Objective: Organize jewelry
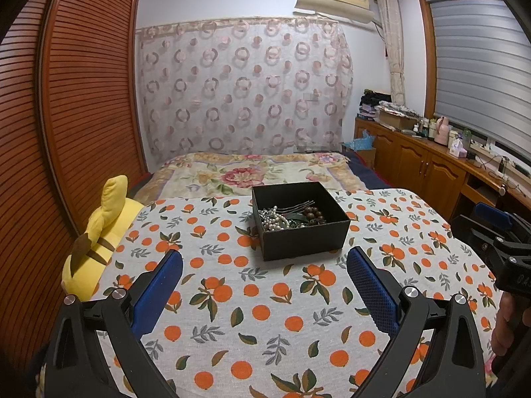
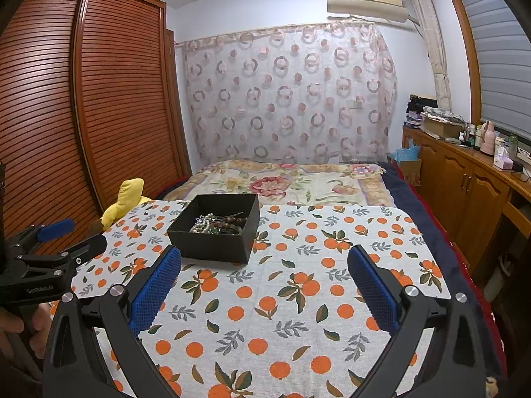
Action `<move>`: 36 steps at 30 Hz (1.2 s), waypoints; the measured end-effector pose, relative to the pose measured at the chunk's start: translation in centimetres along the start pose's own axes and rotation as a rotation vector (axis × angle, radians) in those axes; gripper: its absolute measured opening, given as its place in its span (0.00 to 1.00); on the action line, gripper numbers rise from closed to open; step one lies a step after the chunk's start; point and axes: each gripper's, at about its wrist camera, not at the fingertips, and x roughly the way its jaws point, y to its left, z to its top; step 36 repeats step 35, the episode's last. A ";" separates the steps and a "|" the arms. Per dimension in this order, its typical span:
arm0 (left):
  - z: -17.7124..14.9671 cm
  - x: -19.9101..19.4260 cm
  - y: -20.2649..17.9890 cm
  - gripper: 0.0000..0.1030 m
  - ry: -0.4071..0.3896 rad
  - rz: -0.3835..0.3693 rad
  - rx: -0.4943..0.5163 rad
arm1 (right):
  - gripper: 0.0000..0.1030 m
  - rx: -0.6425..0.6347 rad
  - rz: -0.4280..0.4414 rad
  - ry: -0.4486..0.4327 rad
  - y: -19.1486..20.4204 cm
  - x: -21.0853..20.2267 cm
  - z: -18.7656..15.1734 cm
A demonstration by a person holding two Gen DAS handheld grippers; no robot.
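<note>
I found the jewelry (image 1: 288,217) heaped in the black box (image 1: 300,242) on the orange-print cloth (image 1: 265,315): pearls and brown beads readable, the rest a tangle, partly hidden by the box walls. Left gripper (image 1: 264,265) and right gripper (image 2: 264,263) both hovered spread wide, empty, bases cut off.

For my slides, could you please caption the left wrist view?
Open left gripper faces a black box of tangled jewelry on an orange-print tablecloth.
</note>
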 end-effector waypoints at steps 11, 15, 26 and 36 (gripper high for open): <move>0.1 0.0 -0.2 0.93 -0.001 0.001 0.001 | 0.98 0.000 -0.001 0.001 0.1 0.0 0.0; 0.1 0.1 -0.2 0.93 0.000 0.002 0.001 | 0.98 0.001 0.000 0.001 0.1 0.0 0.0; 0.1 0.1 -0.2 0.93 0.000 0.002 0.000 | 0.98 0.000 0.000 0.000 0.1 0.0 0.0; 0.0 0.1 -0.3 0.93 0.002 -0.004 0.000 | 0.98 0.000 -0.005 0.000 0.0 0.0 0.0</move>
